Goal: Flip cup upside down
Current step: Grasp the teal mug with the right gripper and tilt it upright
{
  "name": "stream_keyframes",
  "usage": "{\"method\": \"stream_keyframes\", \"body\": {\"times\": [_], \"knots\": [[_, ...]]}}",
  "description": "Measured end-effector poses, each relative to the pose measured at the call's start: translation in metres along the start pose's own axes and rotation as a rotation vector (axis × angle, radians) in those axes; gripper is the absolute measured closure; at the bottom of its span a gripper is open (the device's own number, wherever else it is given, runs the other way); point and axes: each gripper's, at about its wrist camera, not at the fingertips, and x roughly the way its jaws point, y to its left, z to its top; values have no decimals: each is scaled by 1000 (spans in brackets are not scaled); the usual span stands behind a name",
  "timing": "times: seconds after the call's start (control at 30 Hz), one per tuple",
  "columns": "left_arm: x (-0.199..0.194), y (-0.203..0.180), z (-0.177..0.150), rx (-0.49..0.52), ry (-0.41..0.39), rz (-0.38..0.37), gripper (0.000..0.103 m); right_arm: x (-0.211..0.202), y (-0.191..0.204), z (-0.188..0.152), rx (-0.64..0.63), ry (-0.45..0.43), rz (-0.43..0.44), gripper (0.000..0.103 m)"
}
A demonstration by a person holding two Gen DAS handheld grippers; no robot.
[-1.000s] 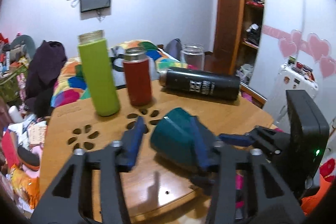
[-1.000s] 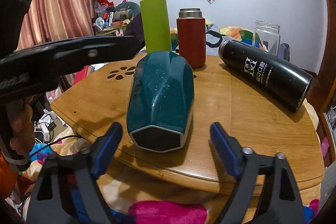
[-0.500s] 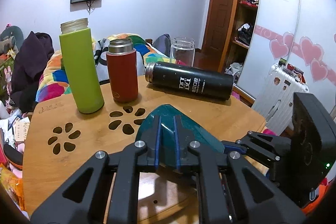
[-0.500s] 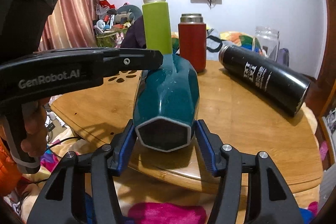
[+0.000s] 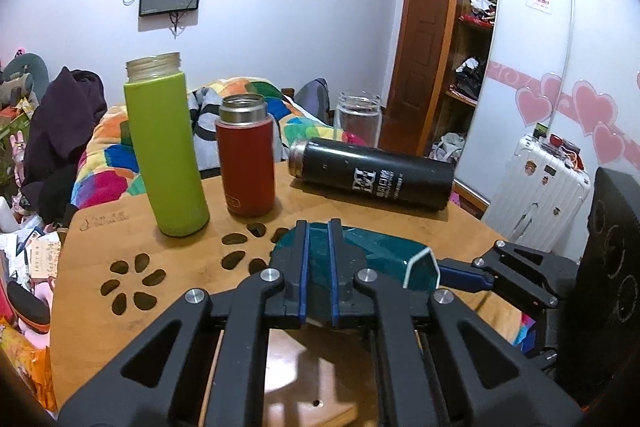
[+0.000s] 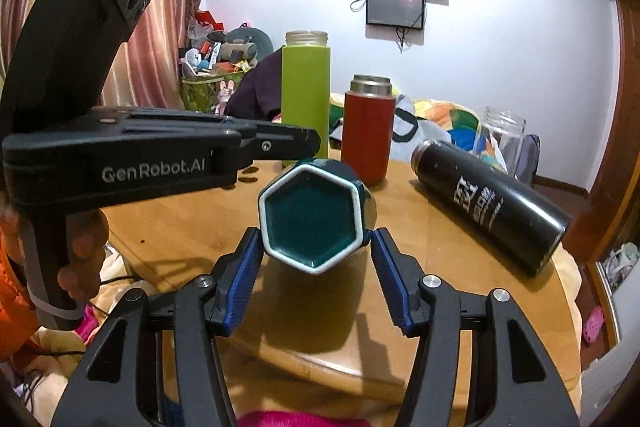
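The teal hexagonal cup (image 6: 314,223) with a white rim is held lifted off the round wooden table (image 6: 420,227), its open mouth facing the right wrist camera. My right gripper (image 6: 316,267) is shut on the cup near its rim. In the left wrist view the cup (image 5: 380,259) lies sideways behind my left gripper (image 5: 318,267), whose fingers stand nearly closed with a narrow gap and nothing between them. The left gripper also shows in the right wrist view (image 6: 280,143), just left of and above the cup.
A green bottle (image 5: 166,151) and a red flask (image 5: 246,155) stand at the table's far side. A black flask (image 5: 372,173) lies on its side at the right. A glass jar (image 5: 358,117) stands behind it. A white suitcase (image 5: 540,187) stands beyond the table.
The right gripper closed on the cup and raised it, tipping its mouth toward the camera. The left gripper shut from open and now sits beside the cup.
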Motion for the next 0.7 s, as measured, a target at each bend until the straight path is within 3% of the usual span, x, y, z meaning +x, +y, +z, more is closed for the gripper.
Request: {"method": "stream_keyframes", "body": {"times": [0.3, 0.7], "knots": [[11, 24, 2, -54, -8, 25, 103, 16, 7, 13, -49, -25, -2, 51], [18, 28, -1, -66, -16, 50, 103, 34, -5, 22, 27, -9, 24, 53]]}}
